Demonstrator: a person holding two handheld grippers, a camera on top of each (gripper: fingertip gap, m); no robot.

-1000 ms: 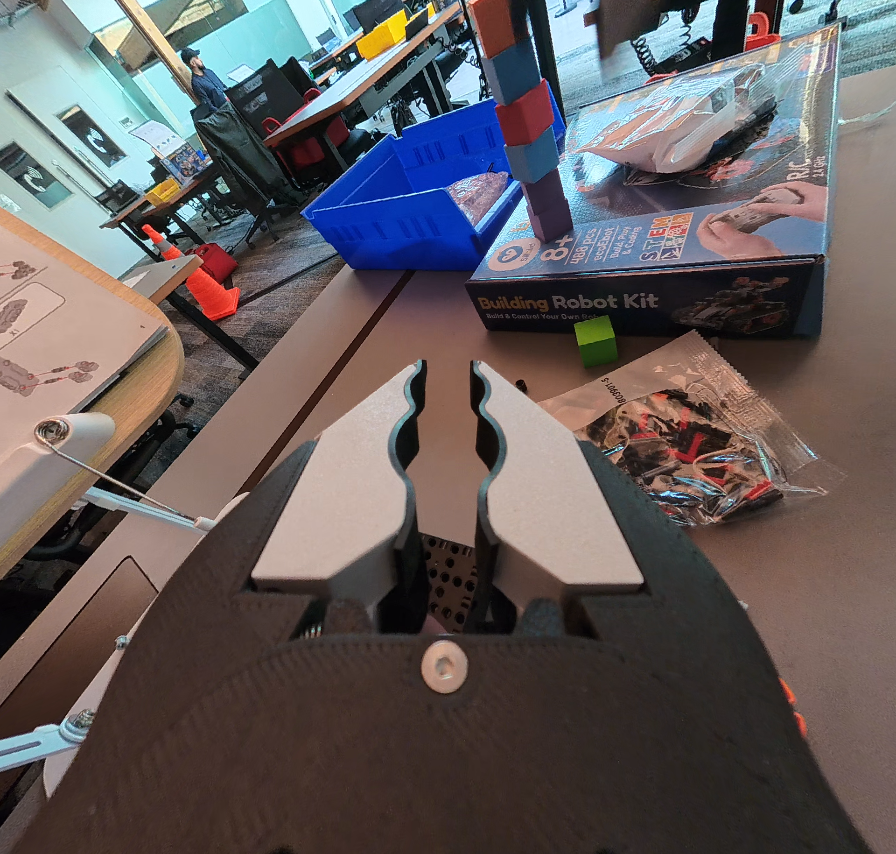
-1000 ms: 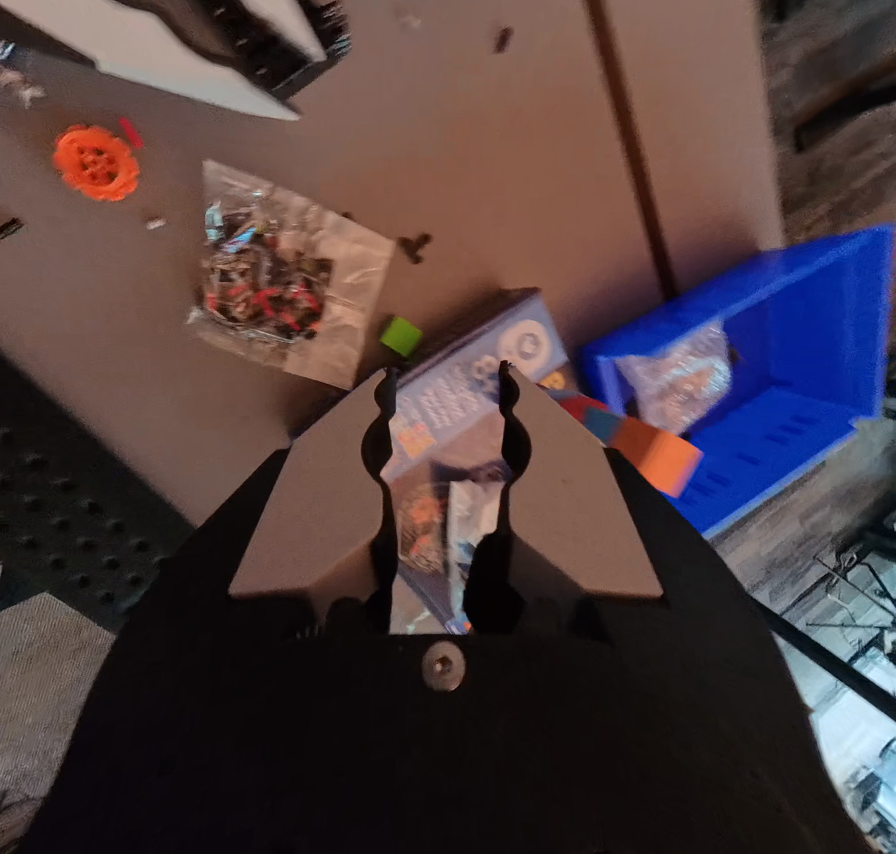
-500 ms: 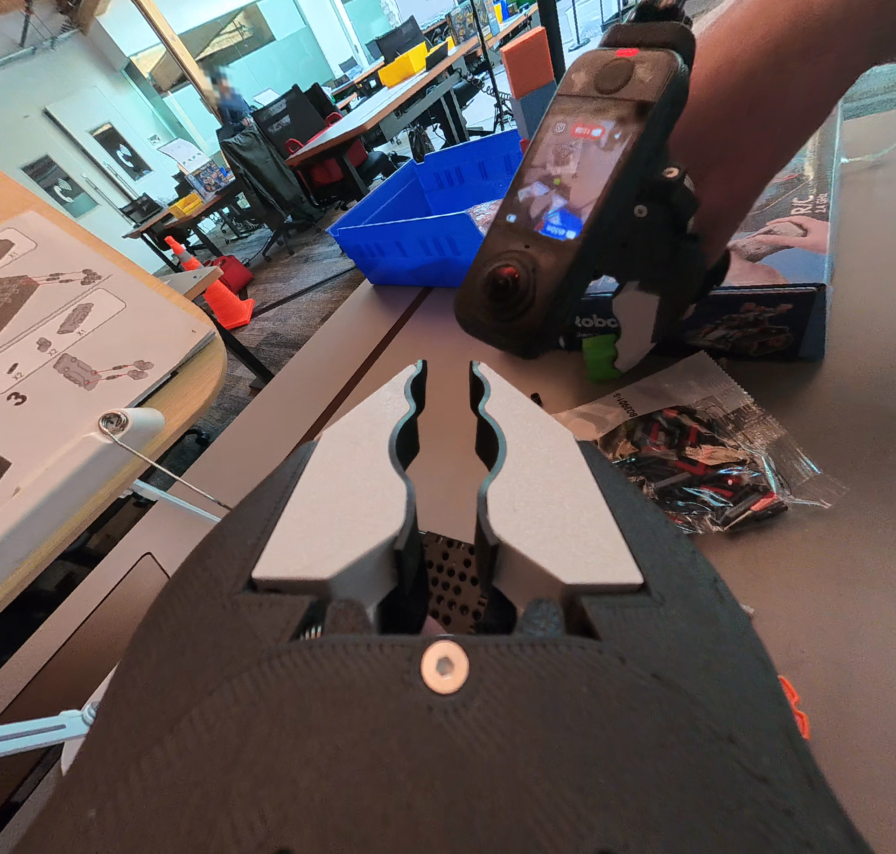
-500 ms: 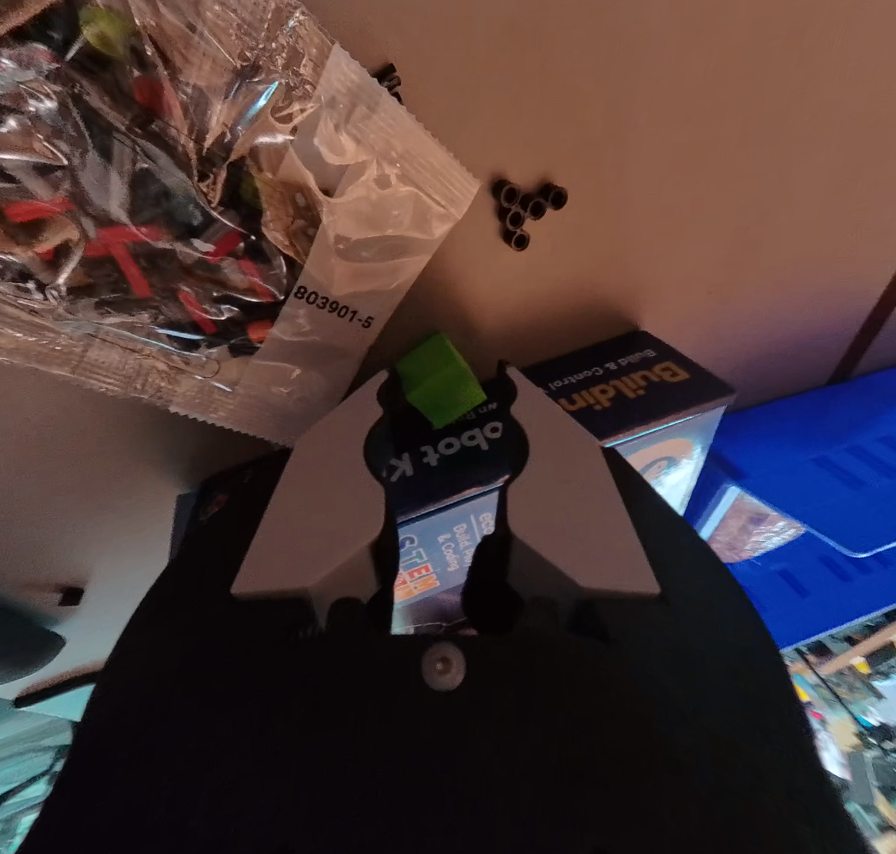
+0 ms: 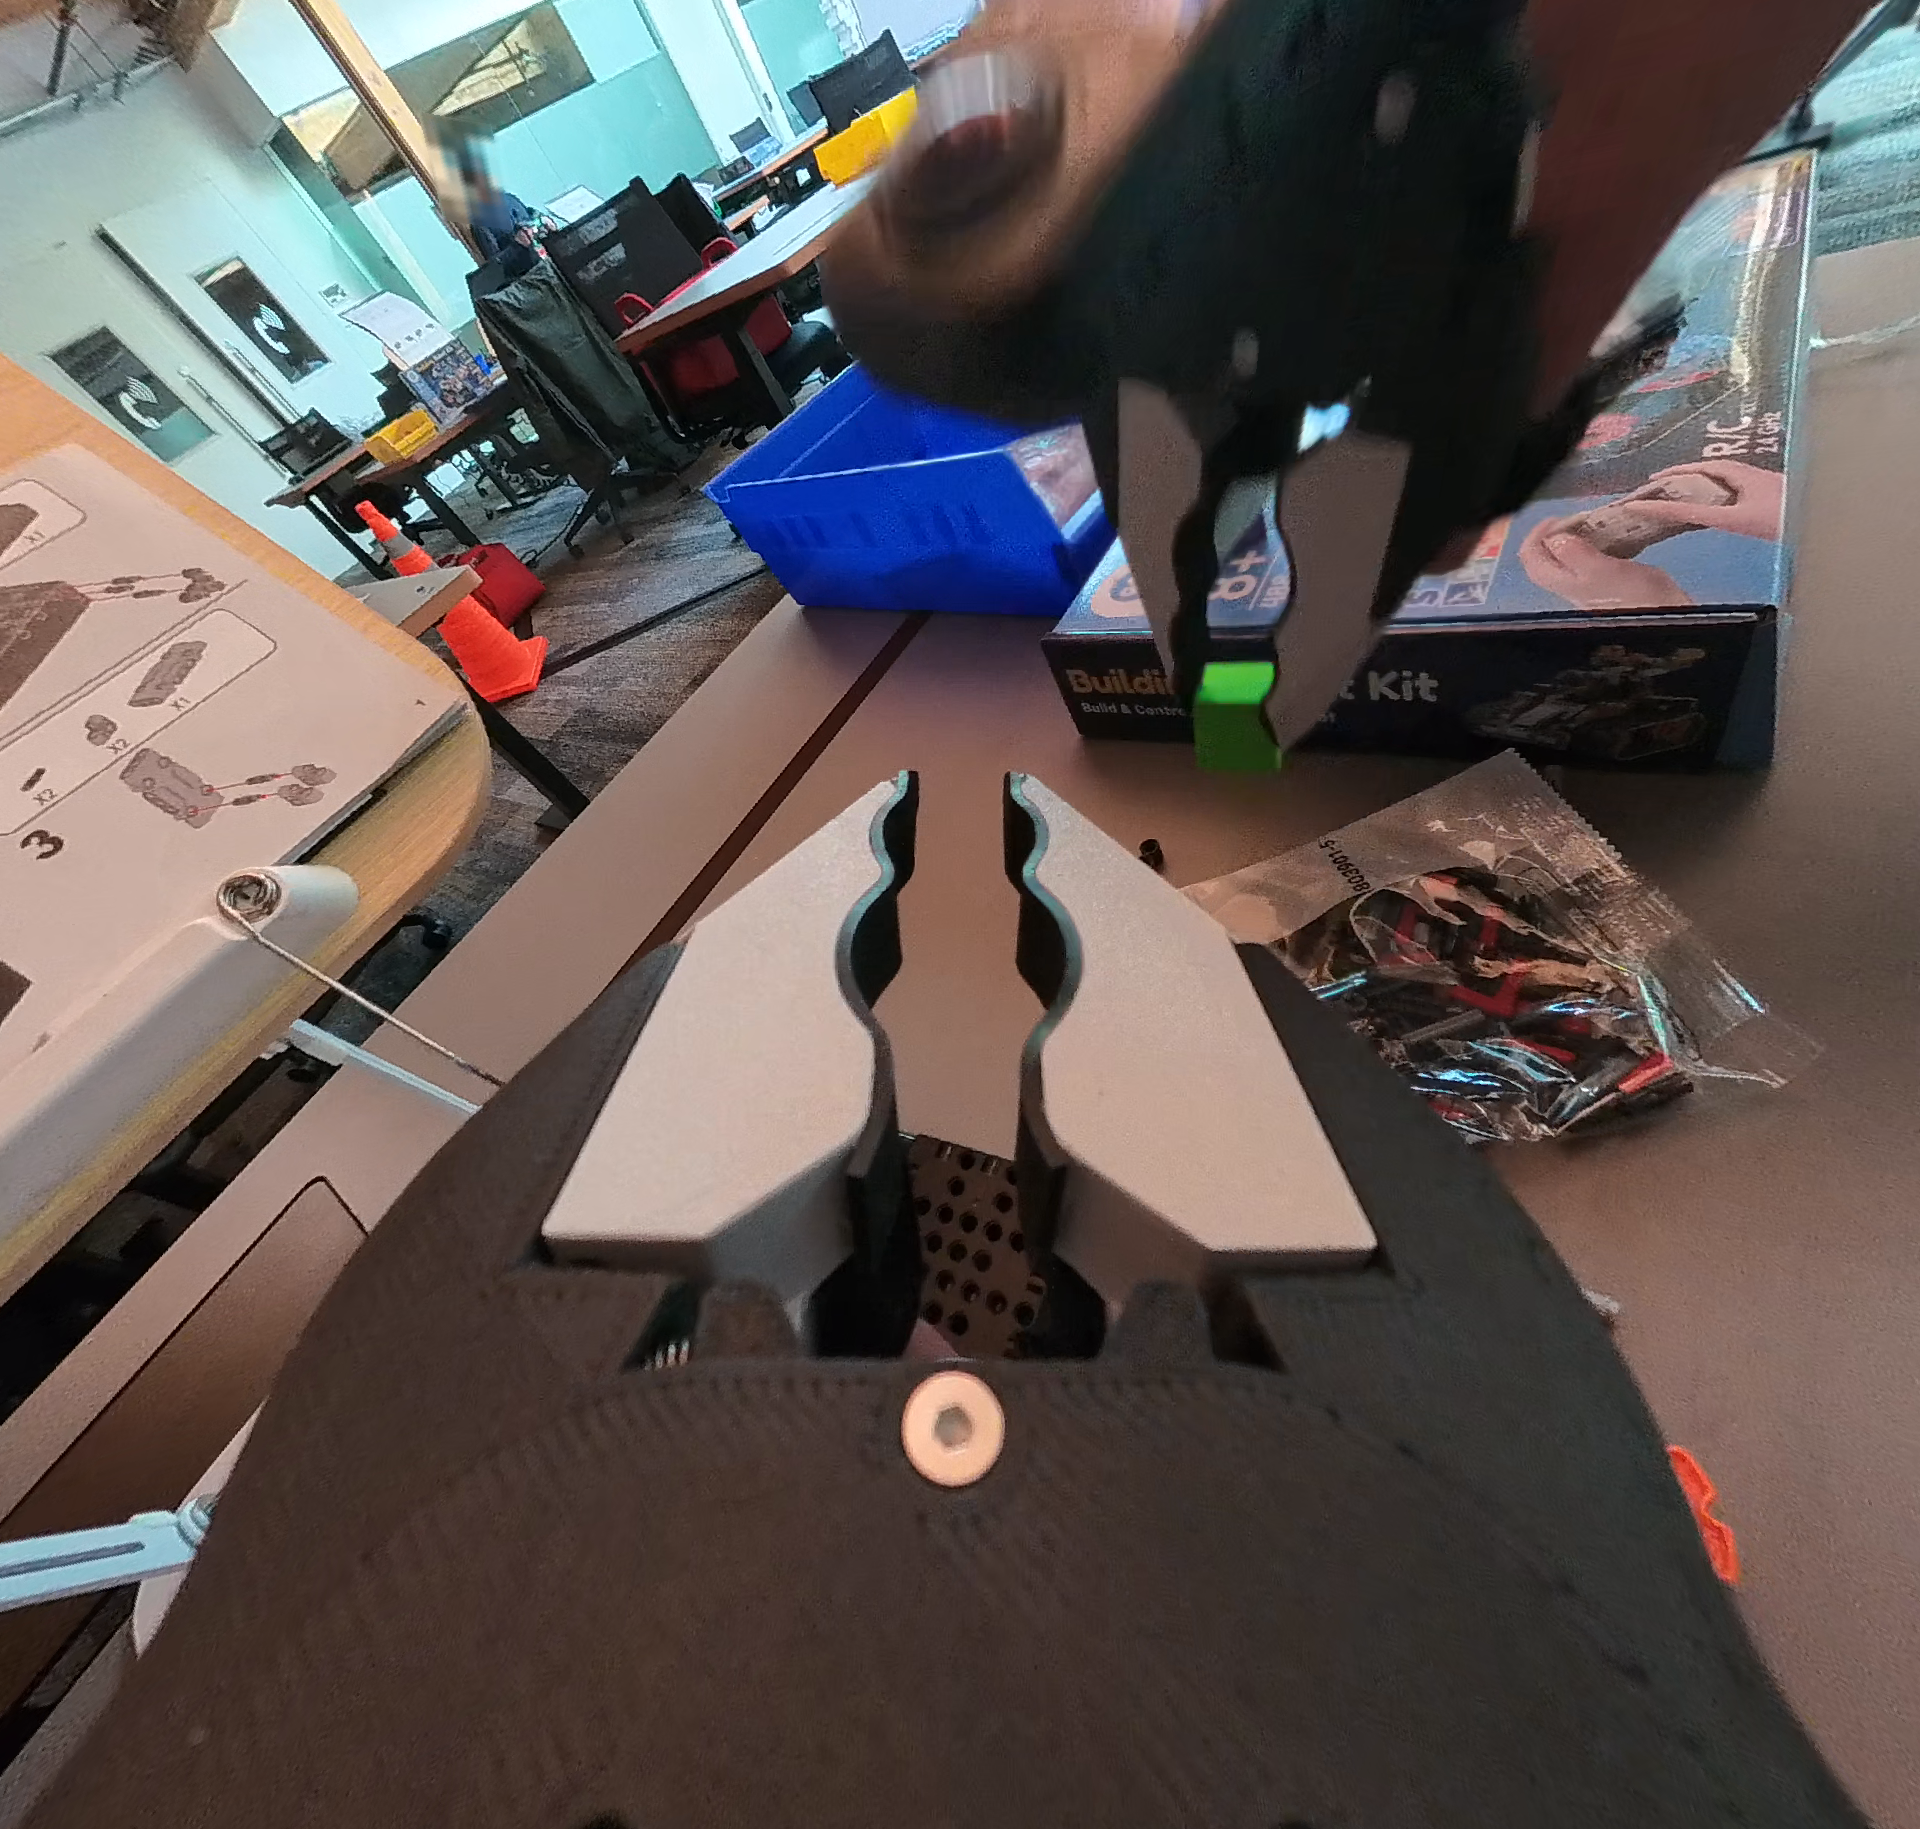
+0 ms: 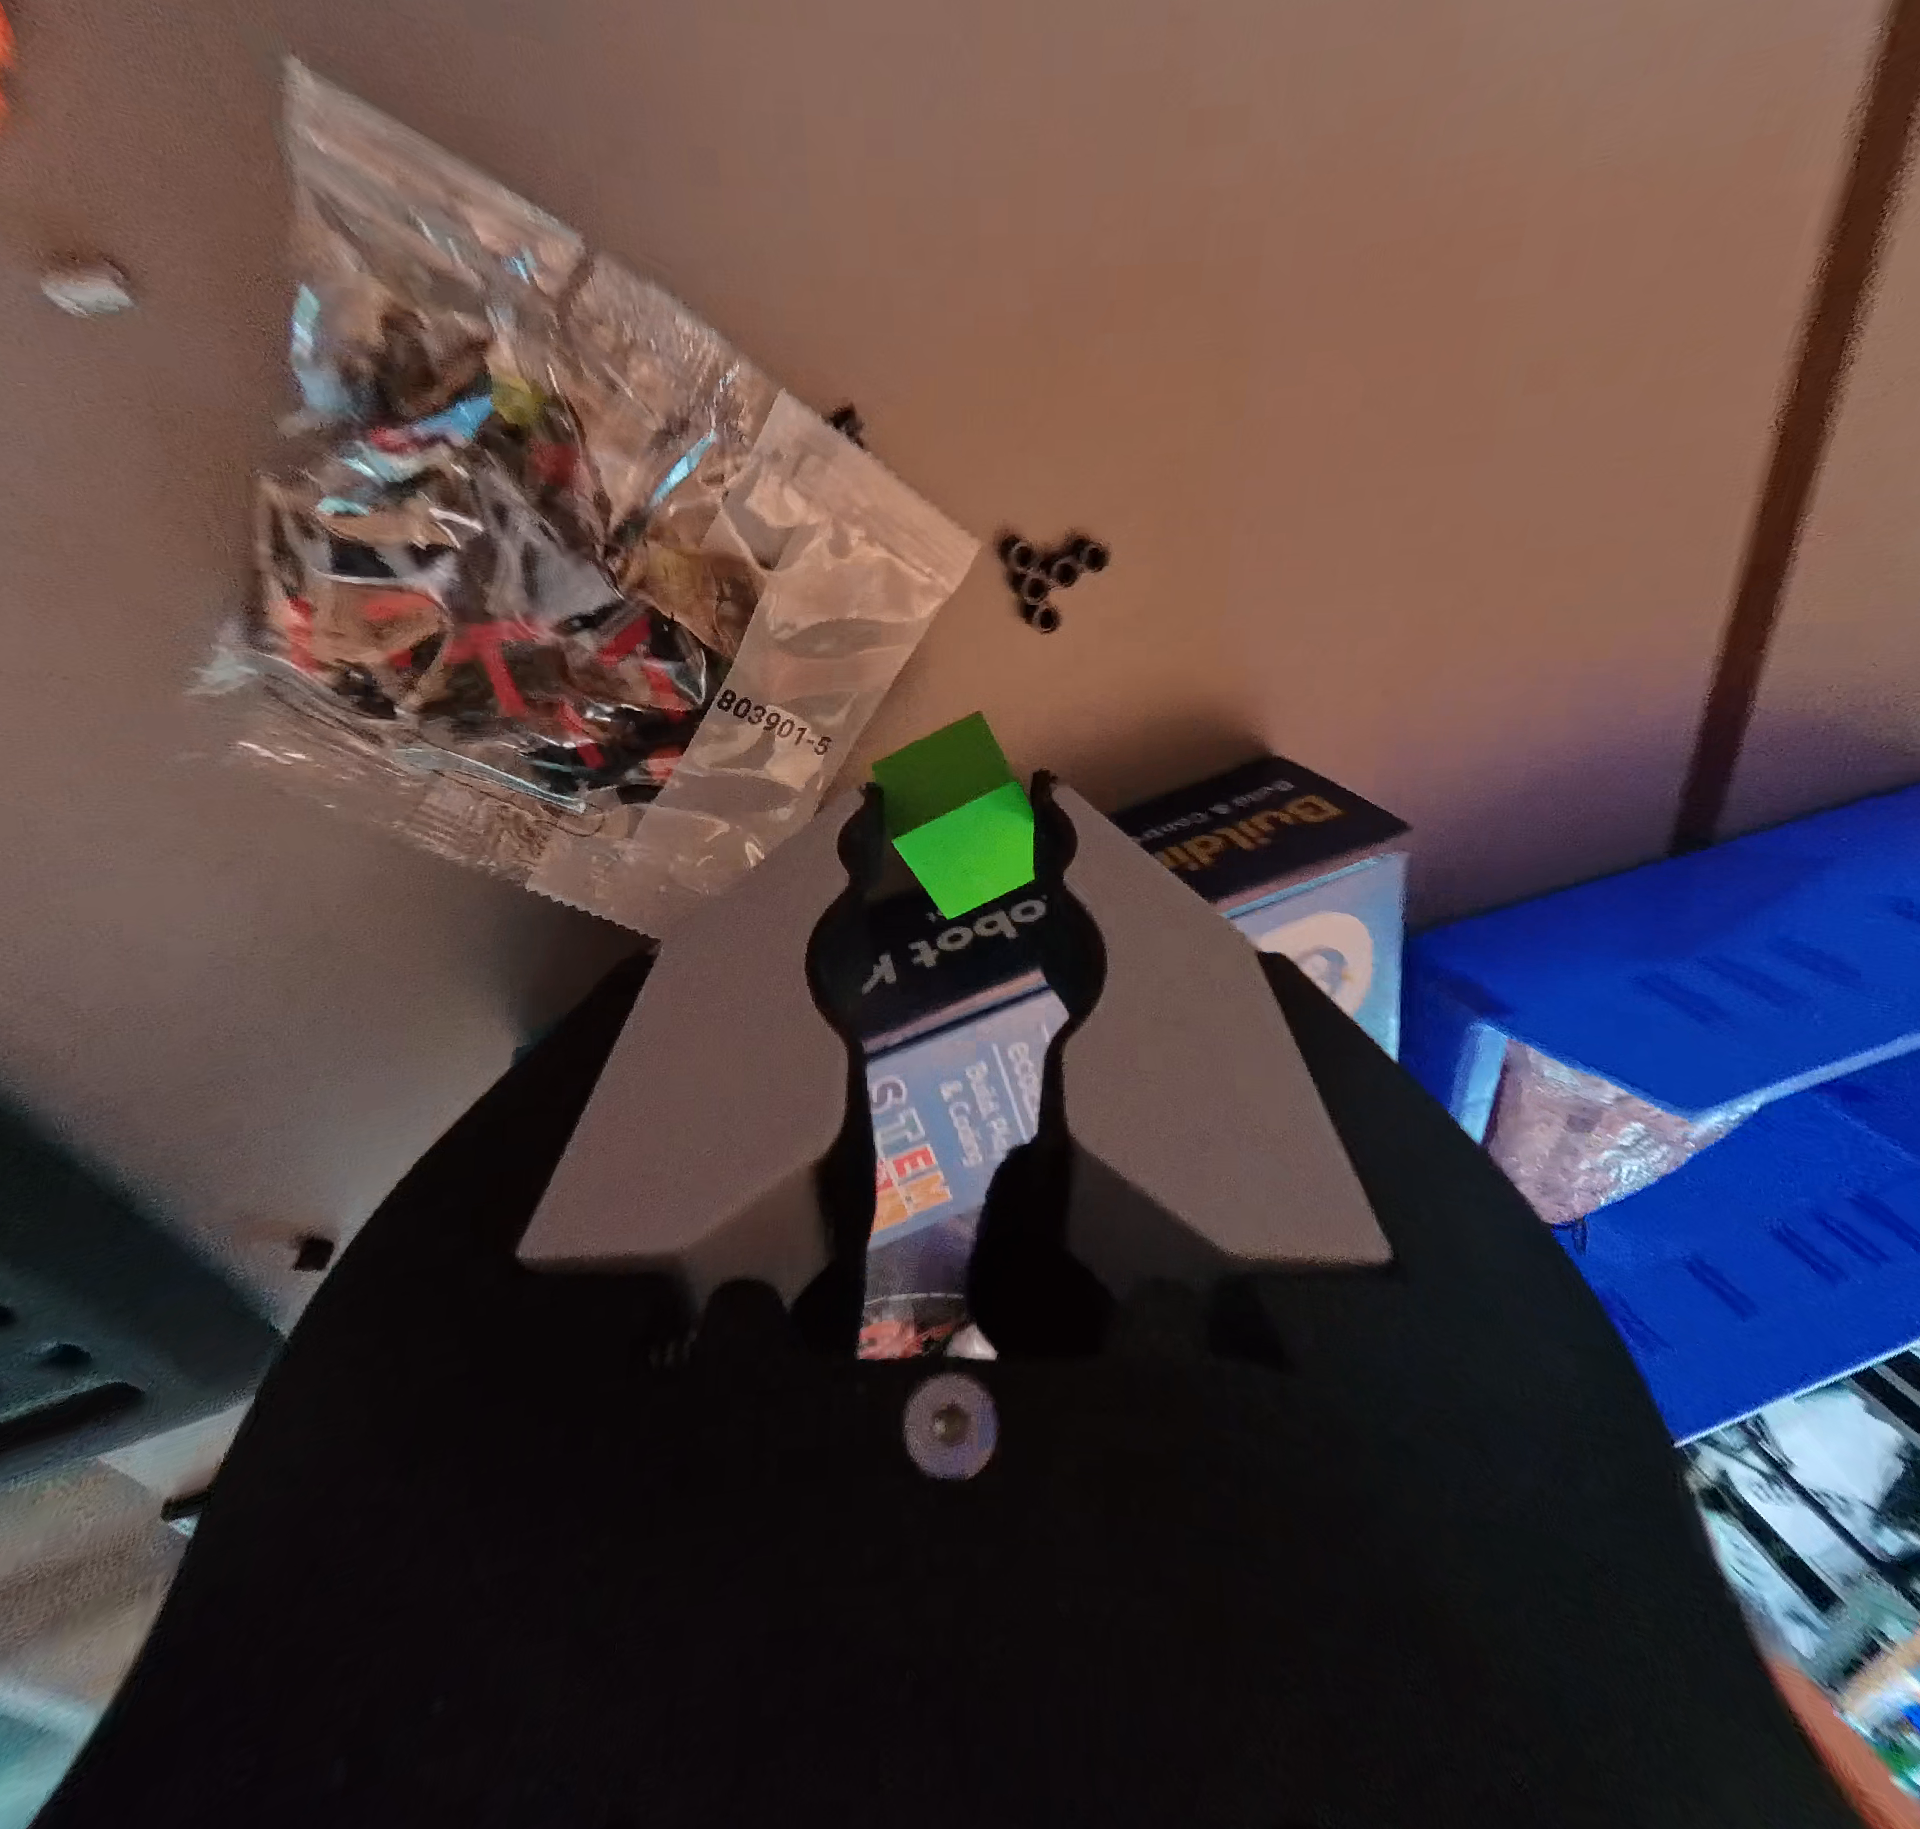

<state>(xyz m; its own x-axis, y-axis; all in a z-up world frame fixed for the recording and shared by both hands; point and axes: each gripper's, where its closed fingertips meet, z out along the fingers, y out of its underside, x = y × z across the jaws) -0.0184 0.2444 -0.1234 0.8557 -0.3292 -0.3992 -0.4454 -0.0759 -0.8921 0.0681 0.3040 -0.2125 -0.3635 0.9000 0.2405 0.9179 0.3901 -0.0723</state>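
Between the fingertips of the right gripper [image 6: 954, 803]: green cube [image 6: 961, 829], clamped at the very tips, seen in the left wrist view [image 5: 1234, 714] just in front of the kit box [image 5: 1621, 574]; contact with the brown table [image 5: 1714, 1312] cannot be told. Nearest the cube: clear bag of small parts [image 6: 540, 553], lying flat on the table beside the box. Small black connector piece [image 6: 1047, 574] near the bag's sealed edge. Blue bin [image 6: 1704, 1031] beyond the box, foil packet inside. Left gripper [image 5: 960, 792] apart by a narrow gap, empty, hovering low over the table, well short of the cube. Instruction sheet [image 5: 156, 657] on a wooden board at left.
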